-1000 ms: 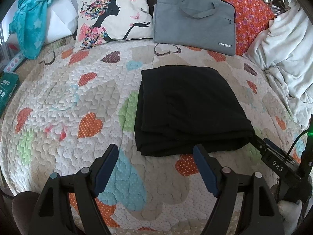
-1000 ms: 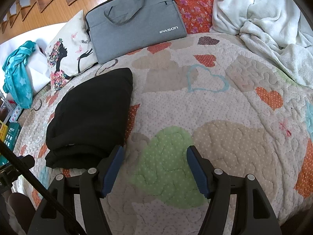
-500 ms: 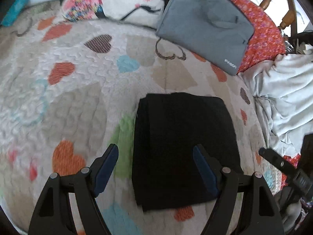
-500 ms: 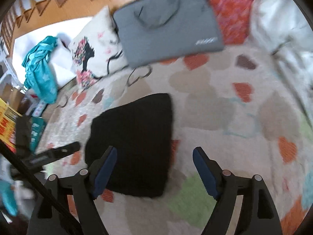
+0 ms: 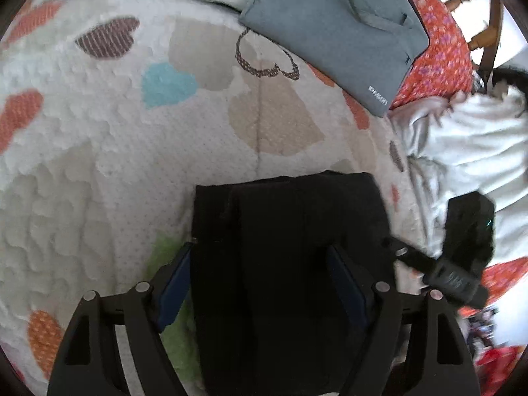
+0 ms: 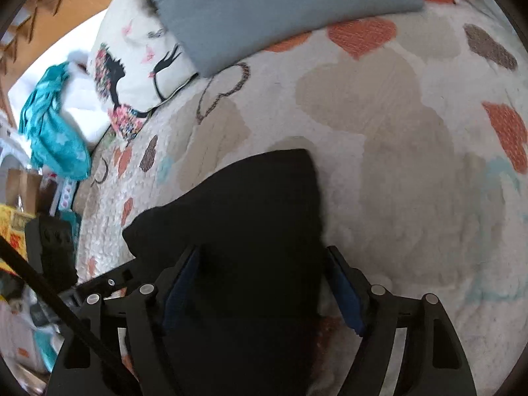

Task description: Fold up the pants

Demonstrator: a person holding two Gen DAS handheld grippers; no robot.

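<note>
The black pants (image 5: 283,231) lie folded into a thick rectangle on the heart-patterned quilt (image 5: 99,151). My left gripper (image 5: 260,257) is open and hangs over the near part of the fold, its jaws on either side of the cloth. The pants also show in the right wrist view (image 6: 244,214). My right gripper (image 6: 262,260) is open above the same bundle, straddling its near end. The right gripper's body shows in the left wrist view (image 5: 462,257) at the pants' right edge.
A grey laptop bag (image 5: 333,23) and a printed pillow (image 6: 132,66) lie at the head of the bed. A white blanket (image 5: 468,151) is heaped at the right. A teal cloth (image 6: 52,125) and boxes (image 6: 16,211) sit off the left edge.
Both grippers have moved forward and over the folded pants, which now fill the gap between each pair of jaws. Both stay open.
</note>
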